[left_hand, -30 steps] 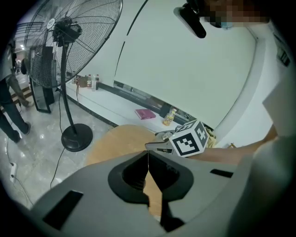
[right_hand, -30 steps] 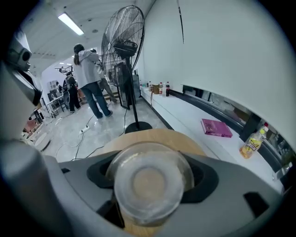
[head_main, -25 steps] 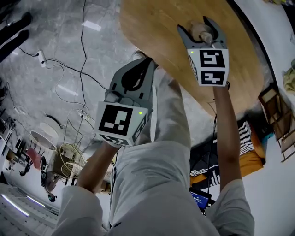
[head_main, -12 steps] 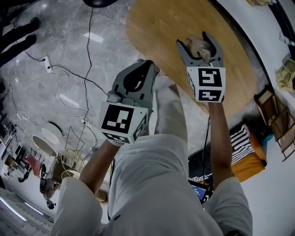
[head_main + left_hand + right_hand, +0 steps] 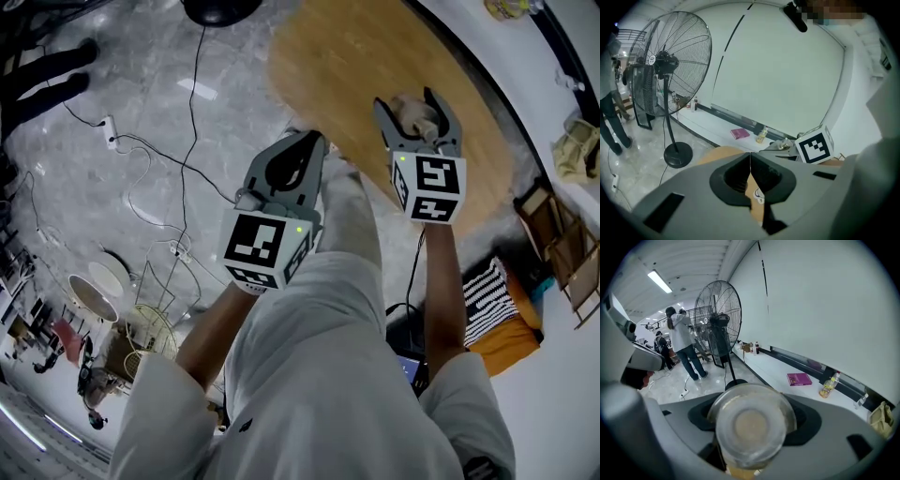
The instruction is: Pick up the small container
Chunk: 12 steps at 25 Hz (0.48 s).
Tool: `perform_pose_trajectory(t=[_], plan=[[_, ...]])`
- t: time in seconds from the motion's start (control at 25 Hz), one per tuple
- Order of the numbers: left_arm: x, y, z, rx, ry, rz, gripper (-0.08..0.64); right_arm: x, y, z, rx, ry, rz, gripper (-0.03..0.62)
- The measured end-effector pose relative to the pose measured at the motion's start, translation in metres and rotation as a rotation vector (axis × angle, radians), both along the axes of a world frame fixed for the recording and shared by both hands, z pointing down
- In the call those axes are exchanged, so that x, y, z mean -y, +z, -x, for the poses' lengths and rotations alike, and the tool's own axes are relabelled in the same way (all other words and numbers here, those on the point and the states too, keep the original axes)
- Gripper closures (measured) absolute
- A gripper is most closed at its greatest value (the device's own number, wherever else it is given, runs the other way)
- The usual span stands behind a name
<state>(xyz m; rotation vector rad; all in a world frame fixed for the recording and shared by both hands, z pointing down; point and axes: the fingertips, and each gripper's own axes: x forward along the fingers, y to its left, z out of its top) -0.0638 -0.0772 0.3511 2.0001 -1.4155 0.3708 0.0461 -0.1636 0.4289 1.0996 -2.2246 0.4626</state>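
A small clear round container [image 5: 752, 430] with a pale base sits between the jaws of my right gripper [image 5: 754, 427], which is shut on it and holds it lifted. In the head view the small container [image 5: 413, 114] shows as a tan lump inside the right gripper [image 5: 417, 112], above the round wooden table [image 5: 356, 66]. My left gripper [image 5: 292, 161] hangs lower and to the left, off the table's edge. Its jaws meet at a thin line in the left gripper view, so the left gripper [image 5: 750, 171] is shut and holds nothing.
A large pedestal fan [image 5: 670, 65] stands on the marble floor beyond the table. Cables [image 5: 159, 159] and a power strip [image 5: 109, 133] lie on the floor. A pink book [image 5: 799, 378] and a bottle [image 5: 827, 386] rest on the white ledge. People [image 5: 682, 341] stand further off.
Both grippers have drifted slightly right and down in the head view, the right one still carrying the container. The table has slid further toward the top of the view.
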Motion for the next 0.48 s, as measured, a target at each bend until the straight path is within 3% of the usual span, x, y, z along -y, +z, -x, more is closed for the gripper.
perform_pose_trajectory(t=[0.48], plan=[[-0.016, -0.063, 0.007, -0.02, -0.021, -0.097, 0.54, -0.028, -0.091, -0.007, 0.009, 0.044, -0.081, 0.247]])
